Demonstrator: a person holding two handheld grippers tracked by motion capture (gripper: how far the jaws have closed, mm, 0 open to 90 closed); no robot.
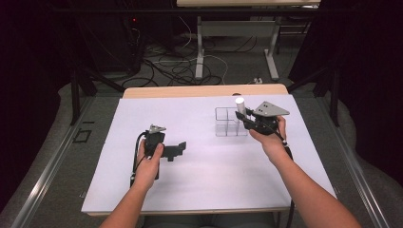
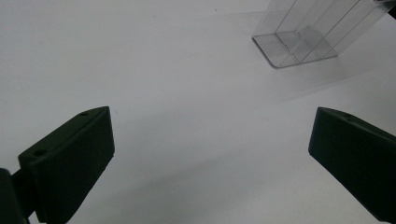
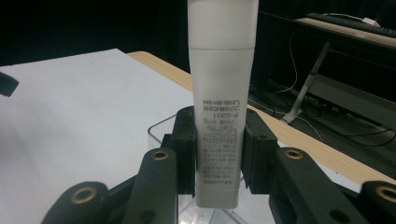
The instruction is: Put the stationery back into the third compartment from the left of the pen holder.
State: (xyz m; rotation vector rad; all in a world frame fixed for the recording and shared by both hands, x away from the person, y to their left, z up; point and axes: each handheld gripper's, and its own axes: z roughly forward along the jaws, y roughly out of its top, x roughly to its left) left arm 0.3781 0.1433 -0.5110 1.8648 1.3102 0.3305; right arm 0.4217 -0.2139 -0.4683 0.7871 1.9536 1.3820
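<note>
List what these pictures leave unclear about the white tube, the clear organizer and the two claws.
- White tube: its top is cut off by the upper edge of the right claw view; its print is upside down and too small to read.
- Clear organizer: cut off by the top edge in the left claw view; in the high view the right claw covers part of it.
- Left claw: open over bare sheet; the right jaw runs off the frame edge.

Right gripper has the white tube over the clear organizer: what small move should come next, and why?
Probably lower the right gripper straight down: its fingers clamp the white tube upright, cap up, above the clear organizer, not yet seated in a compartment.
</note>
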